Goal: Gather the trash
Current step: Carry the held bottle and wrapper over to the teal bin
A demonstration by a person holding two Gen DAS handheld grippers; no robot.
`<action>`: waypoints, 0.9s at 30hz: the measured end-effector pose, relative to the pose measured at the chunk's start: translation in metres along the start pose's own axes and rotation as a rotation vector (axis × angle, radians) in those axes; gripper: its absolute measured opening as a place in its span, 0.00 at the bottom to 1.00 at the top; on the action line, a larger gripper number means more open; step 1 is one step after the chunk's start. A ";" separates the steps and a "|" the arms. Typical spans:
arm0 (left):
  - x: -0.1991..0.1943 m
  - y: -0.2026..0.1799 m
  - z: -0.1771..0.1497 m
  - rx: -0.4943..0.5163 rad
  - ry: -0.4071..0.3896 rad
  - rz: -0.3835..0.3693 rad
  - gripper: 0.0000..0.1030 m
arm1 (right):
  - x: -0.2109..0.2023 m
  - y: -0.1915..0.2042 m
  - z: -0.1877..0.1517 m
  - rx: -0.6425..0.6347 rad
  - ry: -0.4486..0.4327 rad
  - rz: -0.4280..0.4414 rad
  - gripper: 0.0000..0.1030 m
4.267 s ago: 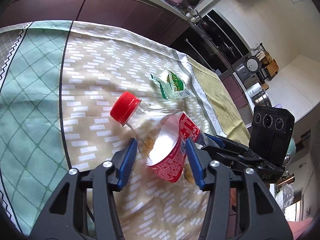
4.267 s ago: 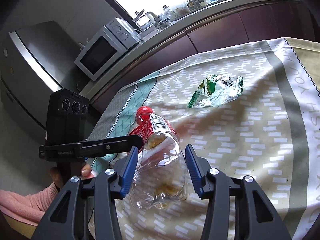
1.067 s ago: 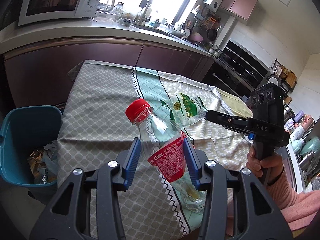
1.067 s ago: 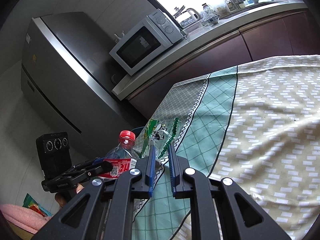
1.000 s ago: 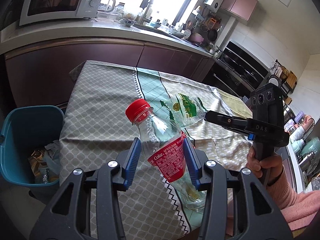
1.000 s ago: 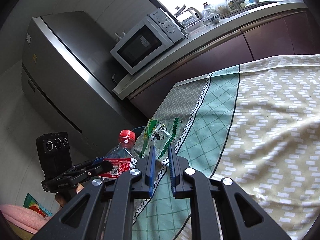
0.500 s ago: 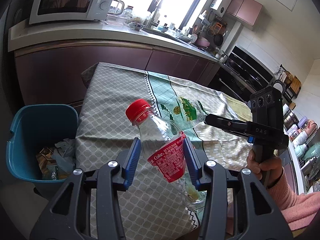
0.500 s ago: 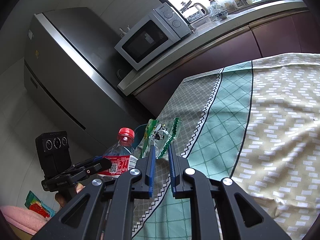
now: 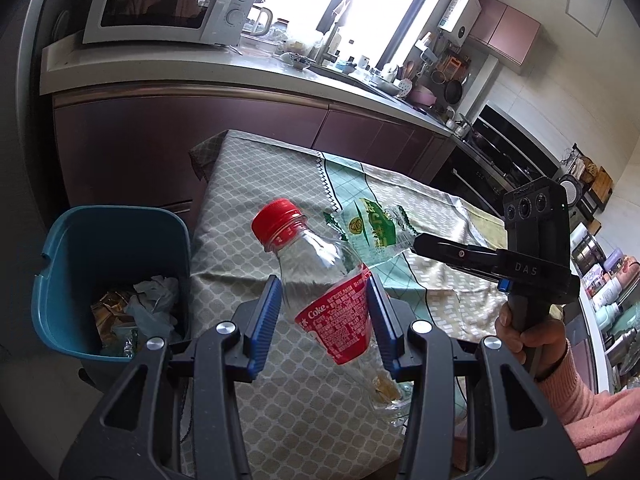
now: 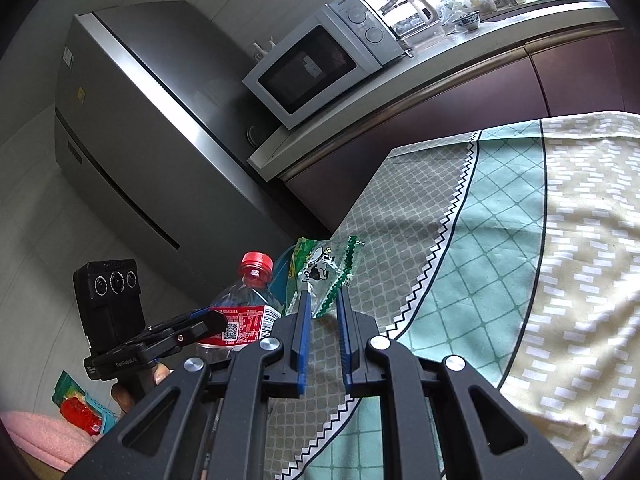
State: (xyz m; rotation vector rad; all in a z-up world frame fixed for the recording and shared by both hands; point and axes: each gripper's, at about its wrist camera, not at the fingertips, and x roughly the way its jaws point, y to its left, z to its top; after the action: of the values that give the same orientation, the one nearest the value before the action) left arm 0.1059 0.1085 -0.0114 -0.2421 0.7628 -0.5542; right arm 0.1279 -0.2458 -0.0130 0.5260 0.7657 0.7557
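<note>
A clear plastic bottle [image 9: 320,276] with a red cap and red label hangs in the air over the table's near corner, my left gripper [image 9: 324,292] shut on its middle. The bottle [image 10: 244,312] also shows at lower left in the right wrist view, cap up. A crumpled green and clear snack wrapper [image 10: 324,272] sticks up from my right gripper [image 10: 322,300], which is shut on it. The same wrapper [image 9: 372,232] and right gripper [image 9: 420,245] appear beyond the bottle in the left wrist view. A blue trash bin [image 9: 72,248] with crumpled rubbish inside stands on the floor, left of the table.
The table carries a patterned grey, green and beige cloth [image 9: 260,200]. Dark cabinets and a counter [image 9: 200,76] with a microwave [image 9: 168,0] run behind it. A steel fridge [image 10: 132,152] stands past the bin. A hand in a pink sleeve [image 9: 560,380] holds the right gripper.
Both grippers have carried the bottle and the wrapper leftward toward the table's end. The bin has come further into the left wrist view, and the fridge and microwave loom larger in the right one.
</note>
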 end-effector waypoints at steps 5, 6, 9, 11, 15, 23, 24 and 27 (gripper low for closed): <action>-0.007 0.011 0.003 -0.017 -0.017 0.015 0.42 | 0.013 0.005 0.004 -0.009 0.019 0.011 0.11; -0.008 0.014 0.003 -0.020 -0.020 0.018 0.42 | 0.017 0.006 0.004 -0.008 0.023 0.016 0.11; -0.013 0.021 0.004 -0.036 -0.029 0.025 0.42 | 0.027 0.011 0.006 -0.015 0.040 0.024 0.11; -0.015 0.027 0.005 -0.047 -0.035 0.033 0.42 | 0.035 0.015 0.008 -0.022 0.053 0.029 0.11; -0.021 0.040 0.005 -0.068 -0.046 0.053 0.42 | 0.050 0.025 0.012 -0.040 0.074 0.037 0.11; -0.031 0.076 0.008 -0.126 -0.075 0.101 0.42 | 0.084 0.041 0.021 -0.068 0.120 0.047 0.11; -0.033 0.082 0.007 -0.134 -0.078 0.105 0.42 | 0.089 0.044 0.022 -0.072 0.127 0.047 0.11; -0.035 0.095 0.008 -0.154 -0.087 0.121 0.42 | 0.103 0.051 0.025 -0.086 0.147 0.051 0.10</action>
State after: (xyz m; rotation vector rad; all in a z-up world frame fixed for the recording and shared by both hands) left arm 0.1278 0.2073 -0.0229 -0.3580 0.7312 -0.3683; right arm 0.1765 -0.1387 -0.0068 0.4173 0.8545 0.8777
